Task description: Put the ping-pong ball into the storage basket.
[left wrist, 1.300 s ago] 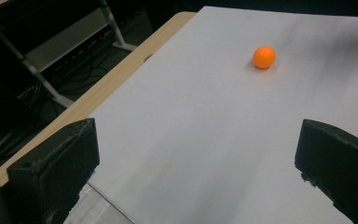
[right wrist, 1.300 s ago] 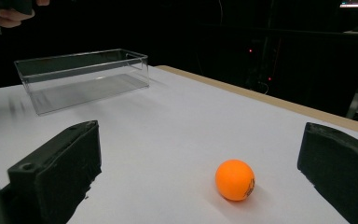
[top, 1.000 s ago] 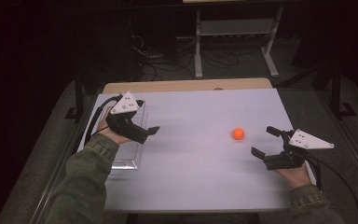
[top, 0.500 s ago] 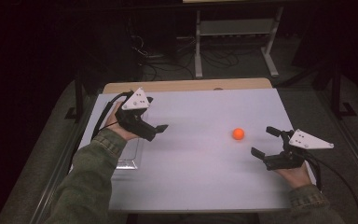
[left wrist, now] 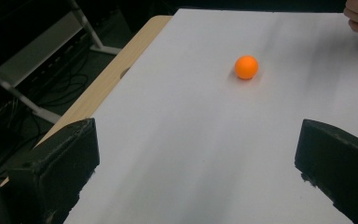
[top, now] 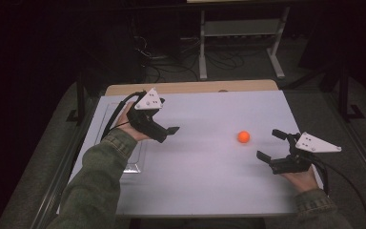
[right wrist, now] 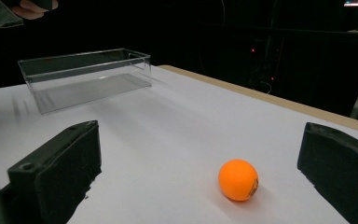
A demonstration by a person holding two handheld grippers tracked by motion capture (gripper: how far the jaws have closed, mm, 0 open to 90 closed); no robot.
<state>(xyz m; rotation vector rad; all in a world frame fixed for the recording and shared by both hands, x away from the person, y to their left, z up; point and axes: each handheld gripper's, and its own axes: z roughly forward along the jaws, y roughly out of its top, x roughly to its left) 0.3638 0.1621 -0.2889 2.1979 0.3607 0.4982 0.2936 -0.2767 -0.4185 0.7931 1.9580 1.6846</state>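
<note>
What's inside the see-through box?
Nothing can be seen inside the clear box; its floor looks bare through the walls. The orange ball sits outside it on the white table. From above, an arm covers part of it.

Ball (top: 243,137): plain orange, small dark print seen low on one side in the right gripper view. Table (top: 209,181): white sheet, pale wood edge at the far side. Box (right wrist: 86,77): clear, colourless. Grippers (top: 174,130) (top: 270,144): black jaws, grey plates. Sleeves (top: 95,186): olive green.

The left arm covers part of the clear box (top: 134,162); print on the orange ball (right wrist: 238,179) is unreadable.
</note>
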